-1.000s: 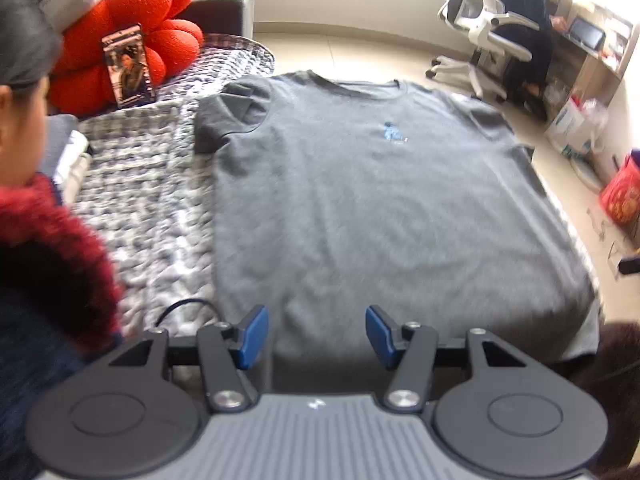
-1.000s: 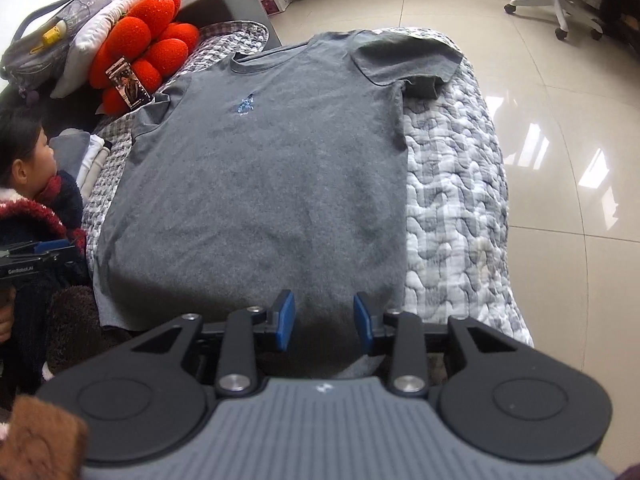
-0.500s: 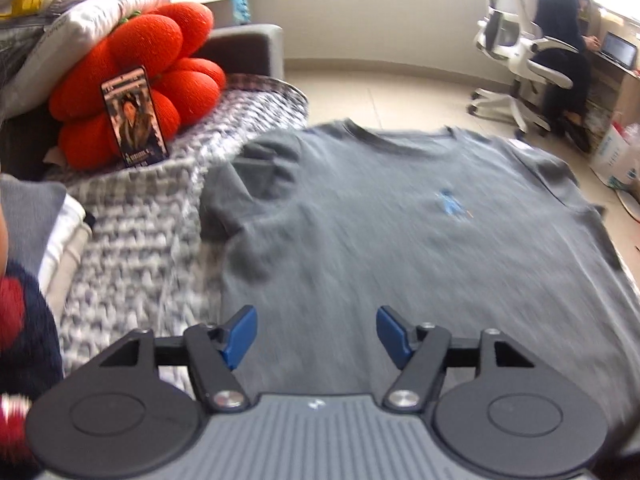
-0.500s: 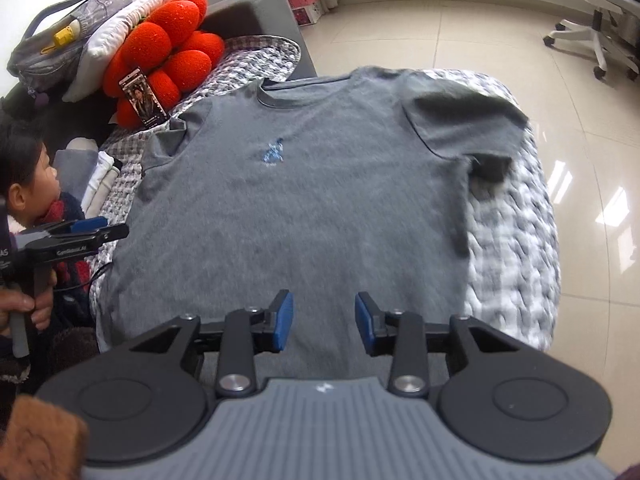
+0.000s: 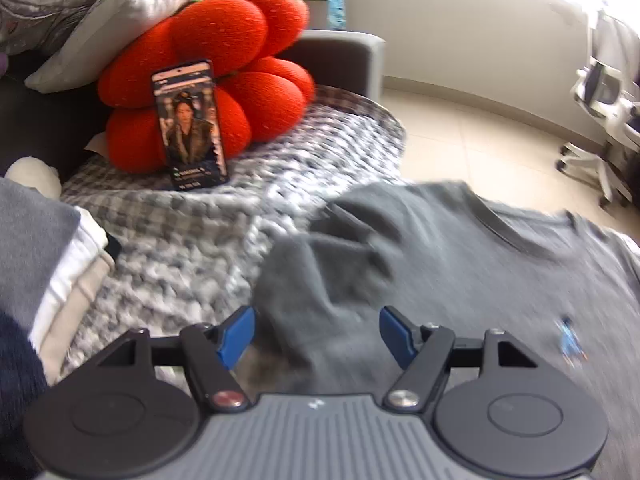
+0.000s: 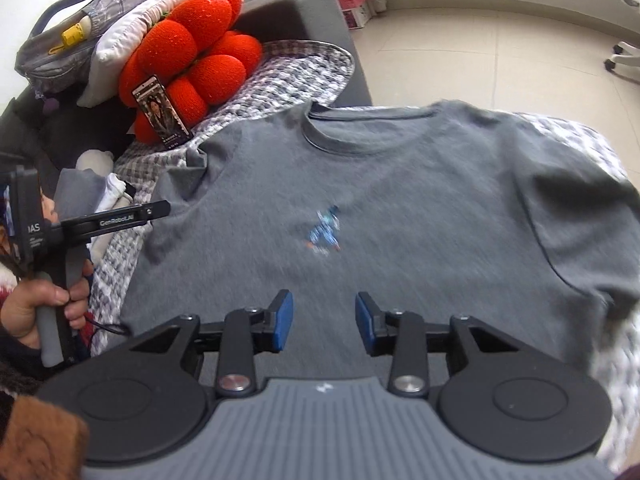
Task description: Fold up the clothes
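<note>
Bed with grey-and-white checked blanket (image 6: 288,76), occupying most of both views. Grey T-shirt (image 6: 400,200) spread flat and face up on blanket, collar at far side, small blue emblem (image 6: 326,232) near centre of chest, left sleeve (image 5: 332,264) rumpled and folded over itself. Red lobed cushion (image 5: 224,76) at far left, under a white pillow (image 5: 132,8). Stack of folded clothes (image 5: 60,256) at left edge of bed. Phone (image 5: 188,124) propped upright against cushion, screen lit. Left gripper (image 5: 316,334) above rumpled sleeve, blue pads spread wide, nothing pinched. Right gripper (image 6: 324,322) above lower chest of T-shirt, pads partly spread, nothing between them. Left hand (image 6: 44,304) on handle at near left.
</note>
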Action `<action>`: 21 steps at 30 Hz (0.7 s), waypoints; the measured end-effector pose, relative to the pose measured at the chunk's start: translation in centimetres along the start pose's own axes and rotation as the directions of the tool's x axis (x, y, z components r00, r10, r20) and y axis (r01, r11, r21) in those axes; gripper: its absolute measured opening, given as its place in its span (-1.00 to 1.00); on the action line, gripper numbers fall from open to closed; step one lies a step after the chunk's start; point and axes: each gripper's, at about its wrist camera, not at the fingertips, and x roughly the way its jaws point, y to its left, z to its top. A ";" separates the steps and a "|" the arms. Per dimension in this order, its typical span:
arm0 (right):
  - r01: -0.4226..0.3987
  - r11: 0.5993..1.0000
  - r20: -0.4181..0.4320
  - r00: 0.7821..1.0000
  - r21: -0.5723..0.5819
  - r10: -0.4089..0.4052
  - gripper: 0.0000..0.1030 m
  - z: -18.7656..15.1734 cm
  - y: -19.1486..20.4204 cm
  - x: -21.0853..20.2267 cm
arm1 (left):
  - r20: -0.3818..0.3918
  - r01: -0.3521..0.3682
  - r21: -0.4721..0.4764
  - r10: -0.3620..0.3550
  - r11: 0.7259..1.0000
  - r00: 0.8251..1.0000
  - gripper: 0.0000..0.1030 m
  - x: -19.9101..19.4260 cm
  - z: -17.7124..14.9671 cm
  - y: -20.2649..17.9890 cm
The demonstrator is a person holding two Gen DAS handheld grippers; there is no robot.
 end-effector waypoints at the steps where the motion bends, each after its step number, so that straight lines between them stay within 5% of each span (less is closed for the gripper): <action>1: -0.013 1.000 0.002 1.000 -0.005 0.013 -0.25 0.7 0.2 0.8 | -0.001 -0.008 -0.020 0.008 1.000 1.000 0.37 0.5 0.5 0.5; 8: -0.128 0.992 0.016 0.992 -0.010 0.128 -0.25 5.3 2.3 6.6 | -0.045 -0.073 -0.145 0.068 0.987 0.997 0.37 4.5 2.5 4.8; 15: -0.180 0.984 0.042 0.983 -0.011 0.181 -0.25 8.1 4.8 13.1 | -0.081 0.039 -0.215 -0.058 0.976 0.995 0.36 6.6 2.0 7.3; 21: -0.335 0.942 0.071 0.941 0.036 0.332 -0.26 9.6 7.0 17.3 | -0.063 0.117 -0.316 -0.144 0.941 0.988 0.32 5.3 1.9 9.4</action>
